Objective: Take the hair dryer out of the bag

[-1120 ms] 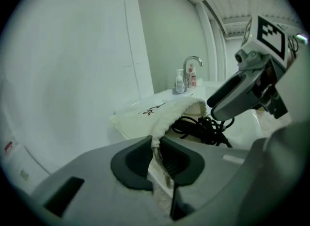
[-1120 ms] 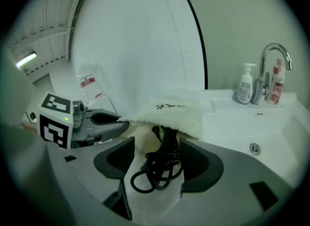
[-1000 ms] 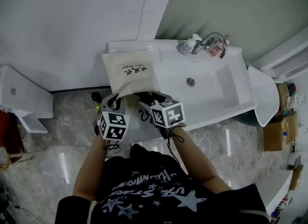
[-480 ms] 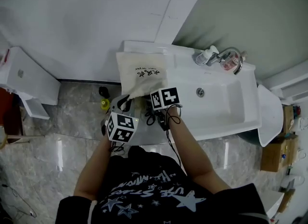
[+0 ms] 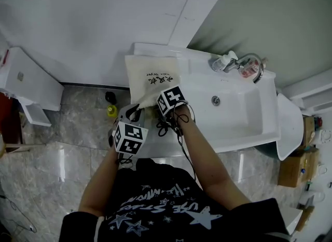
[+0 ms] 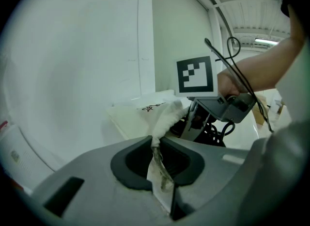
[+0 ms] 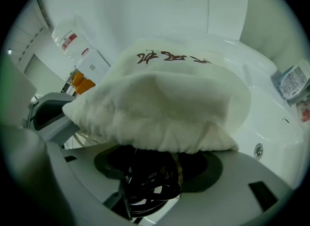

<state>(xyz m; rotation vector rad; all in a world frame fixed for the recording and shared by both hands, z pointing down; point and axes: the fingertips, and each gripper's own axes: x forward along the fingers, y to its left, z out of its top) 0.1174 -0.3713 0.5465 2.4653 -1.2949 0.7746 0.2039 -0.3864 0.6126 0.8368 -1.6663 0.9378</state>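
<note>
While the hair dryer lies unseen inside the cream bag (image 5: 153,80), black cord (image 7: 147,184) spills from its mouth on the white bench (image 5: 193,88) beside the basin (image 5: 238,111). The left tool (image 6: 155,145) pinches the bag's hem. The right tool (image 7: 157,171), spread around the cord, has just been closing slightly and points steeper than a second ago.
</note>
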